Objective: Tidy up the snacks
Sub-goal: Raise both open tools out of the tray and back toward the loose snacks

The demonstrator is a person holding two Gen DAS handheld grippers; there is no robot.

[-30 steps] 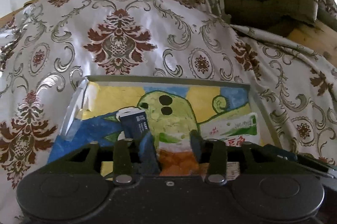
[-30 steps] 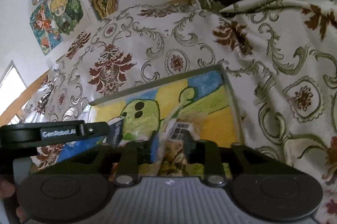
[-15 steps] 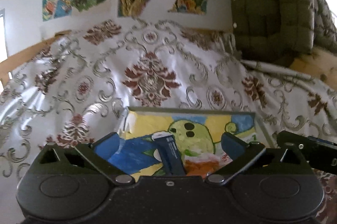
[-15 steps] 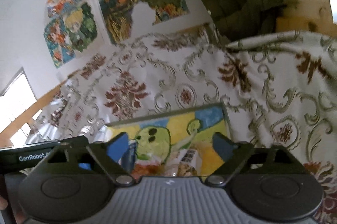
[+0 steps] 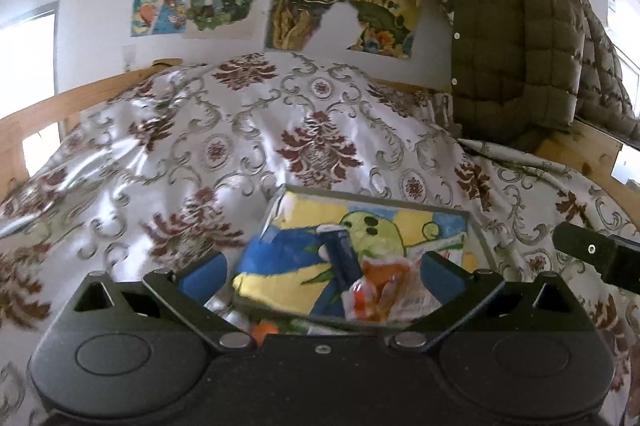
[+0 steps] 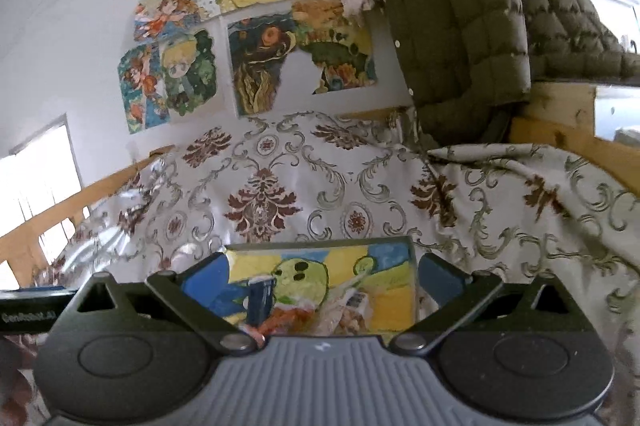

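Left wrist view: both tools, left tool [image 5: 320, 276] and right tool [image 6: 320, 276], gape empty above the tray [image 5: 478, 240].

A shallow clear tray [image 5: 476, 226] lies flat on the bed, its floor a painted picture of a green round-headed figure on yellow and blue. Inside it, a dark blue packet [image 5: 340, 254] lies lengthwise left of centre, its white-edged top end toward the far side, over the green figure's edge. Just right of it, touching or overlapping, sits a crinkled clear bag of orange snacks [image 5: 380, 290] near the tray's near edge. Farther right lies a clear bag of brownish snacks [image 6: 352, 314] with a white label, and behind it a white wrapper [image 5: 440, 248] with green print.
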